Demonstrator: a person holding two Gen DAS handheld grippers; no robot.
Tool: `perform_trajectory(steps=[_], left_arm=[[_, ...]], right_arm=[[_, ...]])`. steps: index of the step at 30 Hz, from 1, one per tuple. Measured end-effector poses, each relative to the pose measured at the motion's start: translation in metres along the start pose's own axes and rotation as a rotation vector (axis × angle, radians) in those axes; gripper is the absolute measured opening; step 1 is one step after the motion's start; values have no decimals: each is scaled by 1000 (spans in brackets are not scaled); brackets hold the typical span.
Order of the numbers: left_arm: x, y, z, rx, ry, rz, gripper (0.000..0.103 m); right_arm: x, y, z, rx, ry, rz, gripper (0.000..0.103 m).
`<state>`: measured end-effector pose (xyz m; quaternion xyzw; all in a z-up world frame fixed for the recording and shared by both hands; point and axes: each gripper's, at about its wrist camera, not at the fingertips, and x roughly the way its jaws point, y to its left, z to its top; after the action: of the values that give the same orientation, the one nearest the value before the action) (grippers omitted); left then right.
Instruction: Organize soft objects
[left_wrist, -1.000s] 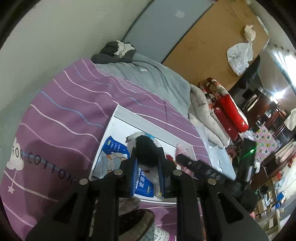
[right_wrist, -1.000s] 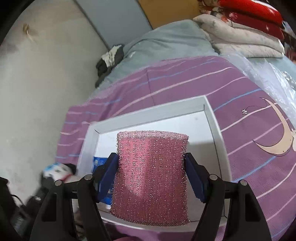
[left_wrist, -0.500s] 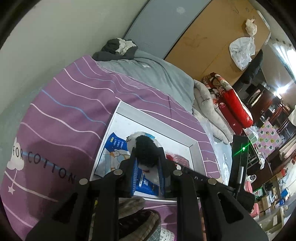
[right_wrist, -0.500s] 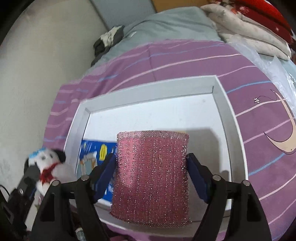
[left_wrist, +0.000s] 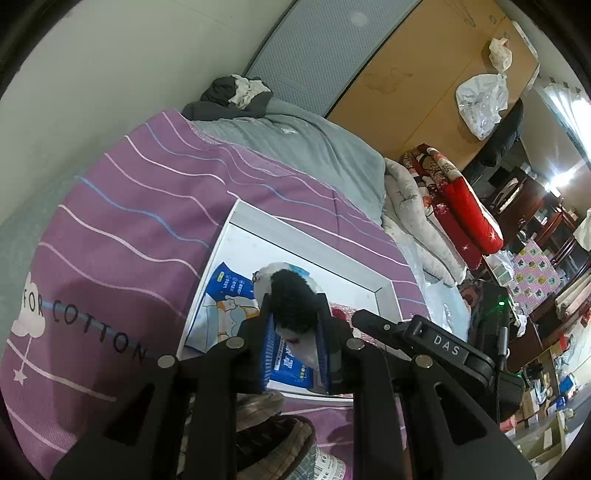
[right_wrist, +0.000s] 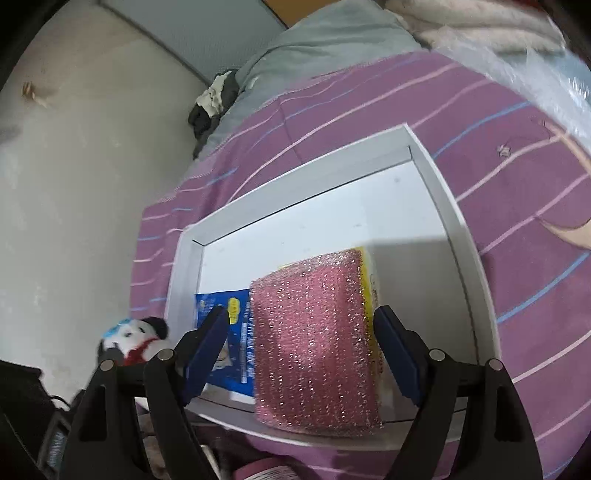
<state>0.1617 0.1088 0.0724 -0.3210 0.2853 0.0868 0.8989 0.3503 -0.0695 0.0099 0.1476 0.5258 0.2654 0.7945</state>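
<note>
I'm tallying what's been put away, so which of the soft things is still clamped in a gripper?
The plush snowman, pinched in the left gripper. The pink sponge sits free between the right gripper's open pads, over the white tray.

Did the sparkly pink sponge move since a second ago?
Yes. The pink sponge has tilted and dropped toward the white tray floor, and the right gripper jaws now stand clear of its sides instead of squeezing it.

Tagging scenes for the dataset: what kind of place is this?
Most likely a lived-in bedroom: a purple striped bedsheet with a grey quilt and folded red bedding beside it, plus dark wooden furniture behind.
</note>
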Motion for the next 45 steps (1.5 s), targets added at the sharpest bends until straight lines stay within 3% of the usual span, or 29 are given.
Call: perform_trajectory(steps=[4,9,17,30,35,40,45], left_arm=[[-1,-2,0,8,-1,-5,21],[-1,-5,-1,16,-1,-4,22],[0,-13,-2,36,1,-18,22],[8,-56,-11,140,35,-98,22],[24,-80,-20,199,82,-128,22],[45,-94,-30,209,158,-182,22],[65,-104,-39,218,213,-183,22]], right_arm=[[18,-6,1,43,89,10,81],[21,-2,0,50,122,67,83],[5,6,-2,3,49,-8,83],[-55,-9,-2,30,-99,-1,83],[-71,-21,-2,51,-127,-44,83],[-81,-38,-2,61,-129,-151,83],[-87,-52,-2,86,-132,-155,83]])
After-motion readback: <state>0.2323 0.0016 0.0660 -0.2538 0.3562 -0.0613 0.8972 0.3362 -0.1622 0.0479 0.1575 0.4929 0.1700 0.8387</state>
